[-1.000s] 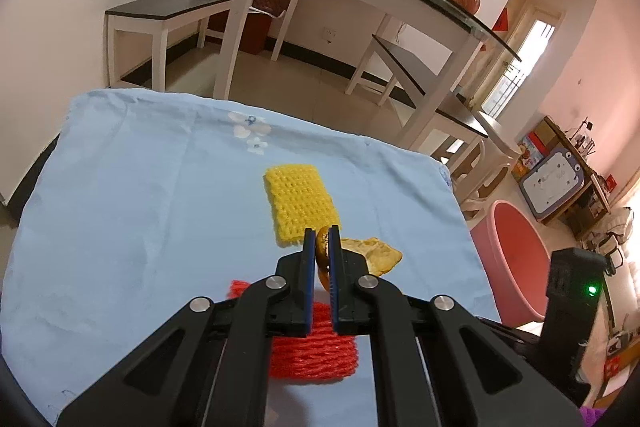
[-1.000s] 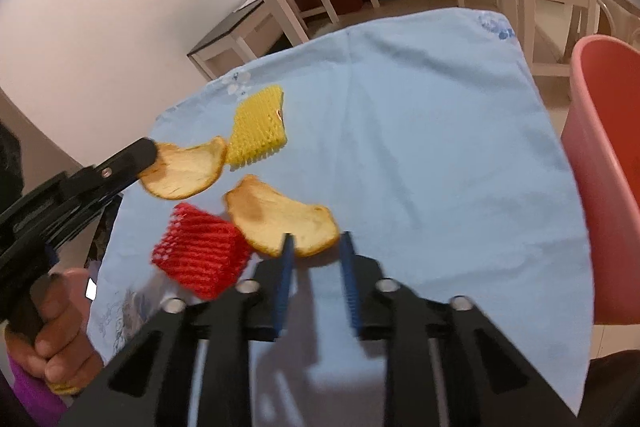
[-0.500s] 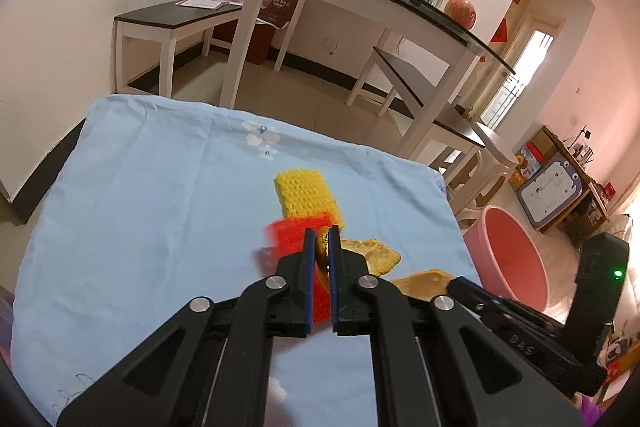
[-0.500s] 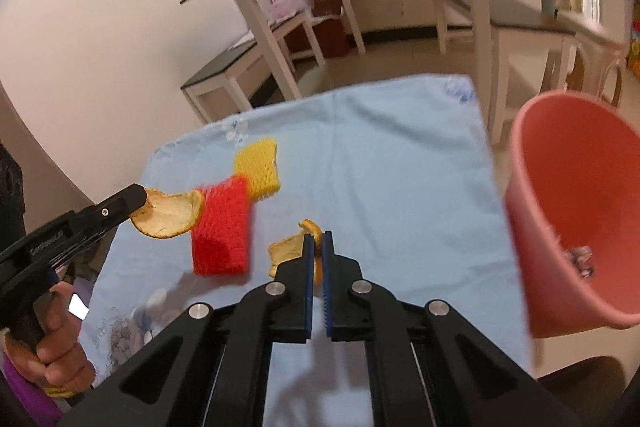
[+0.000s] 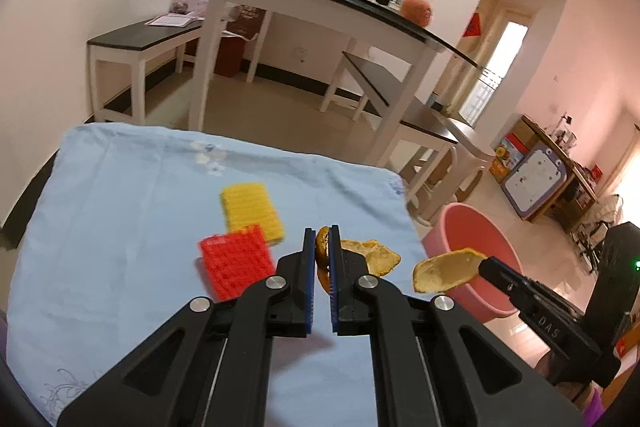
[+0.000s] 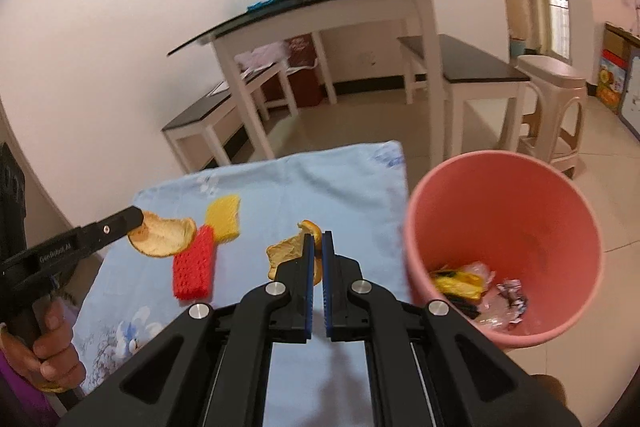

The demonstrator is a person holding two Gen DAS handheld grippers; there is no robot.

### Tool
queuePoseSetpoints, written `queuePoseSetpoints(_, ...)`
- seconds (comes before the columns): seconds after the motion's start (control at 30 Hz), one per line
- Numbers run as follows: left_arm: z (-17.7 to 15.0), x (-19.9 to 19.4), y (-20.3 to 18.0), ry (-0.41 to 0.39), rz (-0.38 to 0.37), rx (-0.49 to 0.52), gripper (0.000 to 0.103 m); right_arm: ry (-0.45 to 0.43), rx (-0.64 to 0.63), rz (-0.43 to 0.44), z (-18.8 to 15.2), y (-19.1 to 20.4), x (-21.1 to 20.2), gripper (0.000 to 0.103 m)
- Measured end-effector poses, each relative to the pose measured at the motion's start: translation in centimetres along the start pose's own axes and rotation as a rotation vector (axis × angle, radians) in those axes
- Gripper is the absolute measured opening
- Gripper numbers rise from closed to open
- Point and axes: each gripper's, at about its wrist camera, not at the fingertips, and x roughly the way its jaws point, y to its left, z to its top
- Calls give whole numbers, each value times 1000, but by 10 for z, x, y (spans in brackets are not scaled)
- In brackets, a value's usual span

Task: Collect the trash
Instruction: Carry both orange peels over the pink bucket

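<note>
Both hand-held grippers, left (image 5: 322, 233) and right (image 6: 316, 237), clamp peels; pink bin (image 6: 500, 163) holds some trash; red net (image 6: 192, 267) and yellow net (image 6: 224, 217) wait.

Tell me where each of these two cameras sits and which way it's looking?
Left wrist: on the left gripper, looking along its fingers over the blue cloth; the right gripper pokes in holding a peel.
Right wrist: on the right gripper, facing the cloth and the pink bin; the left gripper and the hand holding it show.
Shared: cloth, bin, yellow pad, red pad, both peels.
</note>
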Motion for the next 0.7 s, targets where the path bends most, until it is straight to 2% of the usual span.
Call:
queuePoseSetpoints(0.33, 1, 23, -63, 36, -89, 101, 6, -79, 90, -92, 7, -60, -35, 3)
queuePoseSetpoints(0.7, -7, 53, -132, 79, -159, 219, 6, -107, 170, -177, 0, -119, -54, 3)
